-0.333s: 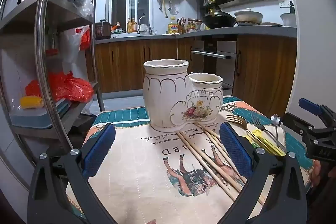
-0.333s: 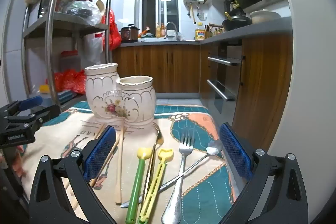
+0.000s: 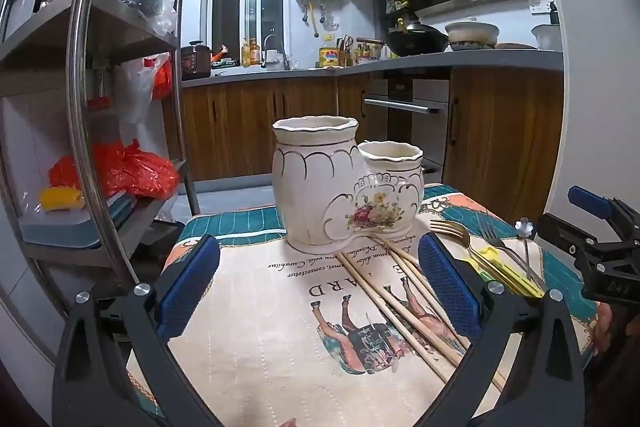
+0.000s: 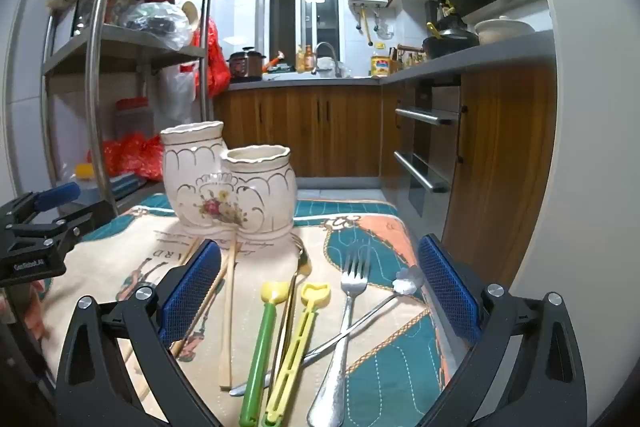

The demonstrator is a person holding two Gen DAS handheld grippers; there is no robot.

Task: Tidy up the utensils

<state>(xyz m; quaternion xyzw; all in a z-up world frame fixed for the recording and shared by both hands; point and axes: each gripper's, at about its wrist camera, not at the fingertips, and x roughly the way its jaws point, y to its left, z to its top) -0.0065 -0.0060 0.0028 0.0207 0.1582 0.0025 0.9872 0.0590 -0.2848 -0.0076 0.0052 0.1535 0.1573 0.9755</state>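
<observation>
A cream double-pot ceramic utensil holder (image 3: 340, 187) stands on the patterned cloth; it also shows in the right wrist view (image 4: 228, 183). Wooden chopsticks (image 3: 400, 299) lie in front of it. My left gripper (image 3: 320, 291) is open and empty, low over the cloth before the holder. My right gripper (image 4: 320, 295) is open and empty above a green-handled utensil (image 4: 258, 347), a yellow-handled one (image 4: 296, 343), a silver fork (image 4: 344, 323), a flower-ended spoon (image 4: 406, 283) and chopsticks (image 4: 228, 311). A gold fork (image 3: 456, 231) lies right of the holder.
A metal shelf rack (image 3: 80, 131) with red bags stands at the left. Wooden kitchen cabinets (image 3: 280, 131) and an oven lie beyond the table. The table's right edge (image 4: 404, 227) is near a white wall. The other gripper shows at each view's side (image 3: 600, 251).
</observation>
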